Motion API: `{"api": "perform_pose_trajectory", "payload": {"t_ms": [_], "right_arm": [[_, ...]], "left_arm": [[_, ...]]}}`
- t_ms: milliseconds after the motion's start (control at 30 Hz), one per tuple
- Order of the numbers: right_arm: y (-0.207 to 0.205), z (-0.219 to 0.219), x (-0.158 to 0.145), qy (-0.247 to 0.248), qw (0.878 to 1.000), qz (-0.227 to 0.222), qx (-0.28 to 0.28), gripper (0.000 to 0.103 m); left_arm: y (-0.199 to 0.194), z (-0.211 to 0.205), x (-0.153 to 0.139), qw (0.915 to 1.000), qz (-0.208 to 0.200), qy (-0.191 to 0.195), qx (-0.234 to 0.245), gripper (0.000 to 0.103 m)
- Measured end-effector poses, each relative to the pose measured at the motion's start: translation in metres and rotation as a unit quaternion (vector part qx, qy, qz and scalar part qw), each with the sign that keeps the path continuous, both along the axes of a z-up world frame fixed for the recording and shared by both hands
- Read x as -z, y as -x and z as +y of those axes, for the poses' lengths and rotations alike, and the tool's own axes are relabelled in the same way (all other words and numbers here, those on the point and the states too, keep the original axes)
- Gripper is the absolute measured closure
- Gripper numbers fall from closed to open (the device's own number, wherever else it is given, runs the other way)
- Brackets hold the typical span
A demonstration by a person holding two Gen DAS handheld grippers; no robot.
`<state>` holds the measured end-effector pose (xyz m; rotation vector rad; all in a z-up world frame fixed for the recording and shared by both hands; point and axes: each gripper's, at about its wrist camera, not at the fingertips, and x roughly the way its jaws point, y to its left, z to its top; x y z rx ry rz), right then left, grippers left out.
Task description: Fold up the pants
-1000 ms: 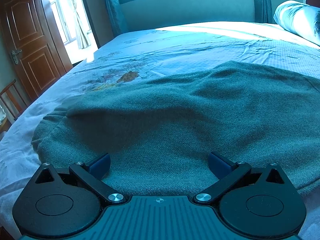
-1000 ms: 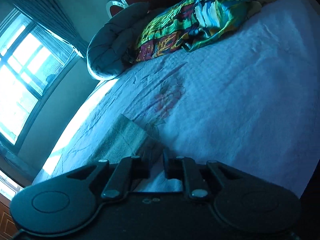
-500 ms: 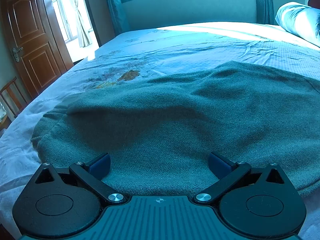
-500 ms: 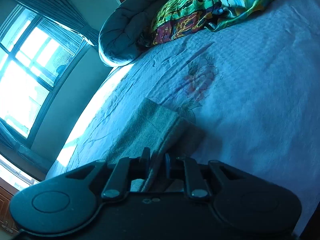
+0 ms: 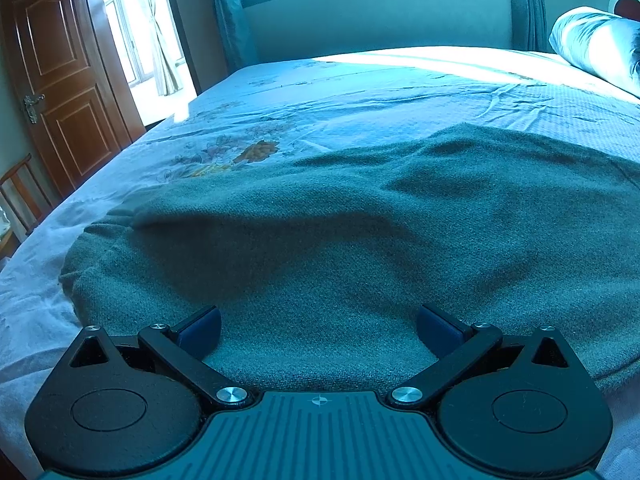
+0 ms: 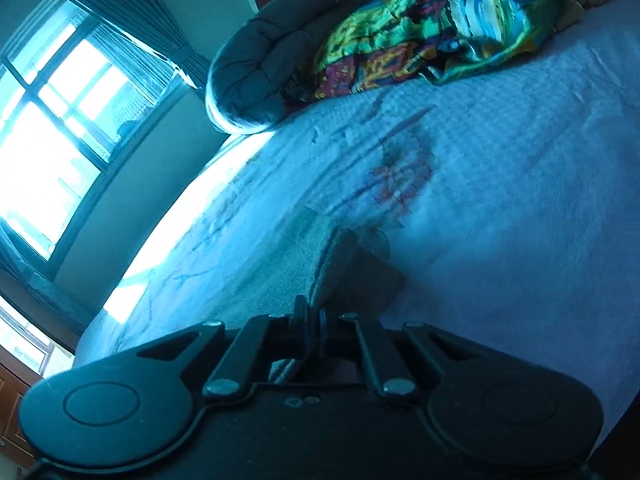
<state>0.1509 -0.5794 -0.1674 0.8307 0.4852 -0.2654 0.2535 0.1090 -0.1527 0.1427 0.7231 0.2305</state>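
Dark green knitted pants [image 5: 320, 240] lie spread across the bed, filling the lower half of the left wrist view. My left gripper [image 5: 319, 330] hovers over their near edge, open, with the cloth under it and nothing pinched between its blue pads [image 5: 202, 330]. In the right wrist view an end of the pants [image 6: 320, 264] rises in a fold from the sheet into my right gripper [image 6: 314, 316]. Its jaws stand pressed together on that fold, shut on the cloth. How much cloth is caught behind the fingers is hidden.
The bed has a pale floral sheet [image 5: 360, 92]. A grey pillow [image 6: 260, 68] and a bright patterned quilt [image 6: 452, 28] lie at its head. A wooden door [image 5: 60, 76] and a chair [image 5: 20, 196] stand to the left, a window [image 6: 52, 132] beyond the bed.
My right gripper has closed onto the pants' edge, and the cloth now stands up in a ridge between its fingers. The left gripper has kept still and open.
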Motion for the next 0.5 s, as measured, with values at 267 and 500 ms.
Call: {"api": "perform_pose_trajectory", "payload": {"t_ms": [267,500], "right_arm": [[0.022,0.004,-0.011,-0.005,0.999,-0.036,0.020,0.089],[0.023,0.032,-0.036,0.031,0.997,-0.051,-0.041,0.081]], "left_arm": [[-0.001,0.001,-0.002,1.0000,0.004,-0.002,0.003,0.000],[0.006,0.006,-0.011,0.9999,-0.012,-0.002,-0.005,0.000]]}}
